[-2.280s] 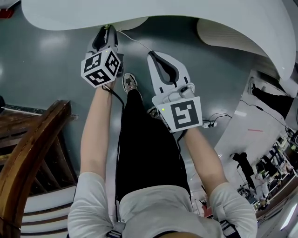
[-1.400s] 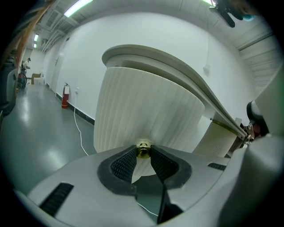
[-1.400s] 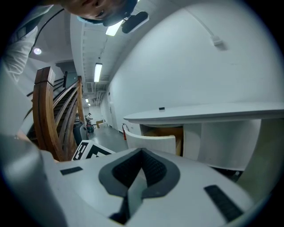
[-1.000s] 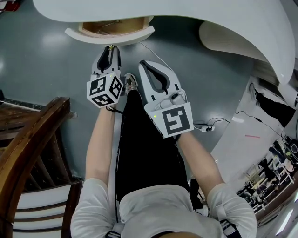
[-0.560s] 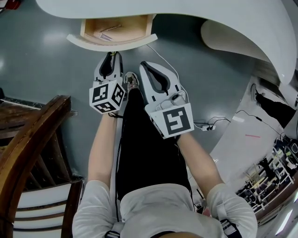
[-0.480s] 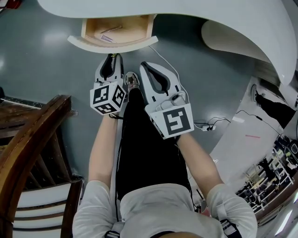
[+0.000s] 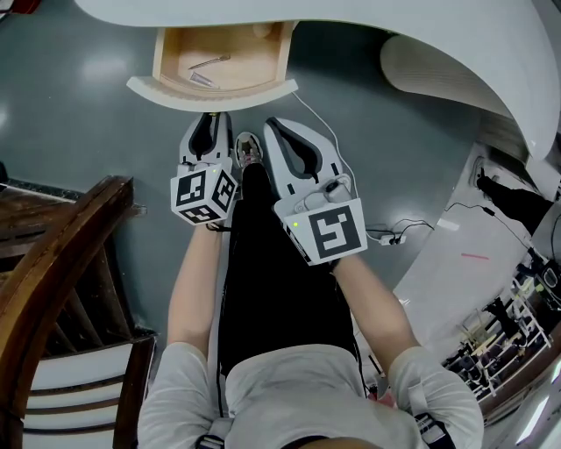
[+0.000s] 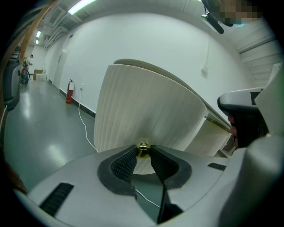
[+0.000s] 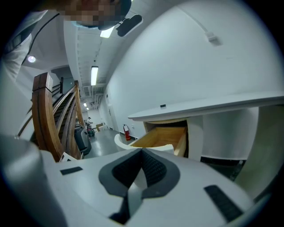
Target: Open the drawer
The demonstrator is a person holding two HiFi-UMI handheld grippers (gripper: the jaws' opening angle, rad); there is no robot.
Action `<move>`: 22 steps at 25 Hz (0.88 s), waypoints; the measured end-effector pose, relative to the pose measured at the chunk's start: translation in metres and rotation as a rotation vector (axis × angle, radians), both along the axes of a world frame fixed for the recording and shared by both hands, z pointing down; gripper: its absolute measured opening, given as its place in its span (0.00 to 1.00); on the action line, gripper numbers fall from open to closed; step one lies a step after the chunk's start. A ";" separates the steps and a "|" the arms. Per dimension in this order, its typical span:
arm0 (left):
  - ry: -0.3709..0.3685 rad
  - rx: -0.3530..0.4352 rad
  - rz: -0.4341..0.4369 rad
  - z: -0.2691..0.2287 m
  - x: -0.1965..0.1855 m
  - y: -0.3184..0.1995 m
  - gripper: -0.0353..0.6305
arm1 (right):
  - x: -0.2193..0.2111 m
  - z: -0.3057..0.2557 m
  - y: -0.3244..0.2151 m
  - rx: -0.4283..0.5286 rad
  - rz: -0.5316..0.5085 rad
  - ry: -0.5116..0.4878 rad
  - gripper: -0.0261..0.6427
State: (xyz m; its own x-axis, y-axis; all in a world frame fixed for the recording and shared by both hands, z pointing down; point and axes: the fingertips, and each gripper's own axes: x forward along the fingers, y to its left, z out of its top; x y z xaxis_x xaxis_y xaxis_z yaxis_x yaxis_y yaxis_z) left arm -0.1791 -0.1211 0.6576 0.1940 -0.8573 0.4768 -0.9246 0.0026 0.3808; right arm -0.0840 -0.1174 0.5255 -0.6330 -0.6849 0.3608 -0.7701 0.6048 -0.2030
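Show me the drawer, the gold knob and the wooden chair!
drawer (image 7: pixel 210 91), head view, its white front panel.
gold knob (image 8: pixel 143 150), left gripper view, its round face between the jaws.
wooden chair (image 7: pixel 66 250), head view, its curved back rail.

Left tongs clamped, right tongs closed, side by side.

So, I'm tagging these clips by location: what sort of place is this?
Probably an office or lab hall, going by the curved white reception-style desk, the polished grey floor and a fire extinguisher down the corridor.
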 end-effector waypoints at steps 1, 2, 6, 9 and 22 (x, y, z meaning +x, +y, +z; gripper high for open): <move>0.000 -0.001 0.002 0.000 -0.001 0.003 0.21 | -0.001 0.000 0.002 0.000 0.000 0.001 0.06; 0.000 -0.002 0.004 0.000 -0.003 0.006 0.21 | -0.003 -0.001 0.005 0.001 -0.002 0.001 0.06; -0.002 -0.012 0.005 0.001 -0.006 0.016 0.21 | -0.005 -0.004 0.011 -0.004 -0.004 -0.008 0.06; 0.001 -0.021 -0.004 0.002 -0.006 0.021 0.21 | -0.001 -0.007 0.011 -0.005 0.003 -0.014 0.06; -0.006 -0.072 -0.031 0.005 -0.005 0.047 0.21 | 0.018 -0.016 0.025 -0.017 0.006 0.005 0.06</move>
